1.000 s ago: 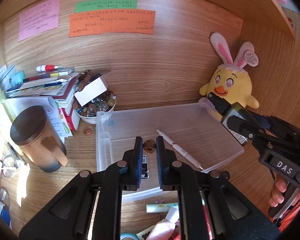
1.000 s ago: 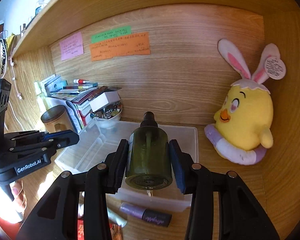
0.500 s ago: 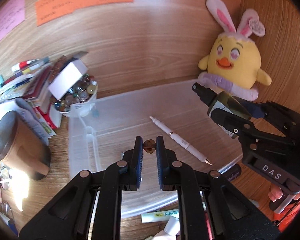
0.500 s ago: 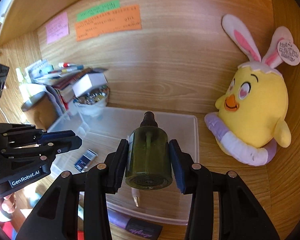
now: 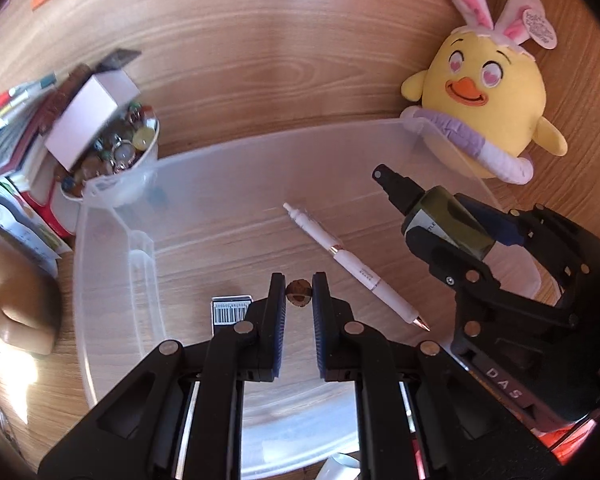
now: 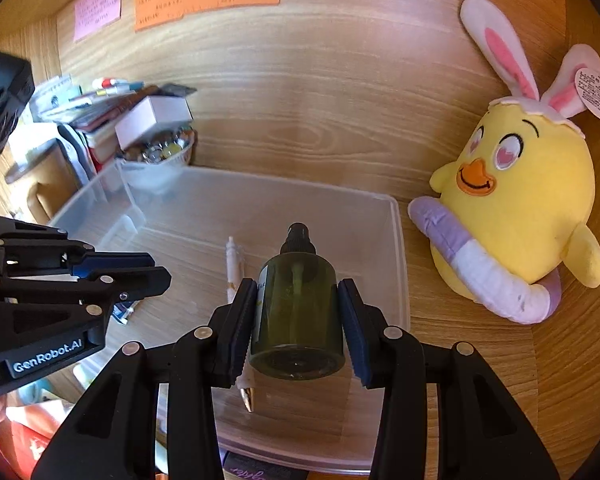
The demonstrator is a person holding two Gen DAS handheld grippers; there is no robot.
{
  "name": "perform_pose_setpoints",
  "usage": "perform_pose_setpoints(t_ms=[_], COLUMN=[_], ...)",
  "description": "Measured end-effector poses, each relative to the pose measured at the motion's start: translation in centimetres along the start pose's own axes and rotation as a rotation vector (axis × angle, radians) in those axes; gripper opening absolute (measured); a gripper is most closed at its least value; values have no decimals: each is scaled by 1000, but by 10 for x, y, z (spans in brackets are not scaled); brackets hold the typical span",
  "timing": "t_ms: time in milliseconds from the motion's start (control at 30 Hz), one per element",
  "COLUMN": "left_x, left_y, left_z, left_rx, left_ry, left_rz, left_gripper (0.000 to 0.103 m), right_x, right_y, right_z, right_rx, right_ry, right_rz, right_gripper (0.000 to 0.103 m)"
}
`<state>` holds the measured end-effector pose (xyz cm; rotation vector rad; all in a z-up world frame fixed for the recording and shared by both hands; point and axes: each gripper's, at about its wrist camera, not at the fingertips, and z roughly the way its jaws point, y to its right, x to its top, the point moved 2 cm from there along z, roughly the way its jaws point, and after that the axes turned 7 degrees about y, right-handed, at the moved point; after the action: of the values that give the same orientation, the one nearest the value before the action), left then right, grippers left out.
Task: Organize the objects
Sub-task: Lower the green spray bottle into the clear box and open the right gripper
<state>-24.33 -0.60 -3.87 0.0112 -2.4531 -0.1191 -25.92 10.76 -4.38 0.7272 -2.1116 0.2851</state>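
A clear plastic bin (image 5: 100,280) (image 6: 400,260) stands on the wooden desk. In it lie a white pen (image 5: 356,268) (image 6: 233,264) and a small barcoded box (image 5: 230,312). My left gripper (image 5: 299,294) hangs over the bin's middle, shut on a small brown bead (image 5: 299,291). My right gripper (image 6: 298,312) is shut on a dark green spray bottle (image 6: 298,312) (image 5: 440,216), nozzle pointing forward, above the bin's right part. Each gripper shows in the other's view: the left gripper (image 6: 156,276) at the left, the right gripper (image 5: 440,240) at the right.
A yellow chick plush (image 5: 484,96) (image 6: 516,208) with bunny ears leans on the back wall right of the bin. A white bowl of beads (image 5: 120,156) under a white box, stacked books (image 6: 100,104) and a brown mug (image 5: 12,300) stand left. Small items lie at the front edge.
Both grippers have sunk and tilted further down over the bin, each keeping its load. The bin and plush now loom larger; the wall notes have slid up out of the left view.
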Motion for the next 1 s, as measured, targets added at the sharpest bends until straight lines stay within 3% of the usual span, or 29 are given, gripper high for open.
perform_pose_setpoints(t_ms=[267, 467, 733, 900, 1000], left_x=[-2, -2, -1, -5, -11], left_y=[-4, -7, -6, -9, -14], left_z=[3, -15, -61, -88, -102], left_rx=[-14, -16, 21, 73, 71], left_ry=[-11, 40, 155, 239, 267], left_rz=[-18, -28, -8, -16, -39], left_gripper=[13, 38, 68, 94, 96], right_x=[-2, -2, 5, 7, 6], right_y=[-2, -3, -3, -2, -1], right_z=[4, 1, -23, -48, -62], right_rx=[3, 7, 5, 8, 10], right_ry=[-15, -18, 32, 71, 89], right_rz=[-5, -12, -15, -4, 0], right_gripper=[38, 39, 59, 72, 79])
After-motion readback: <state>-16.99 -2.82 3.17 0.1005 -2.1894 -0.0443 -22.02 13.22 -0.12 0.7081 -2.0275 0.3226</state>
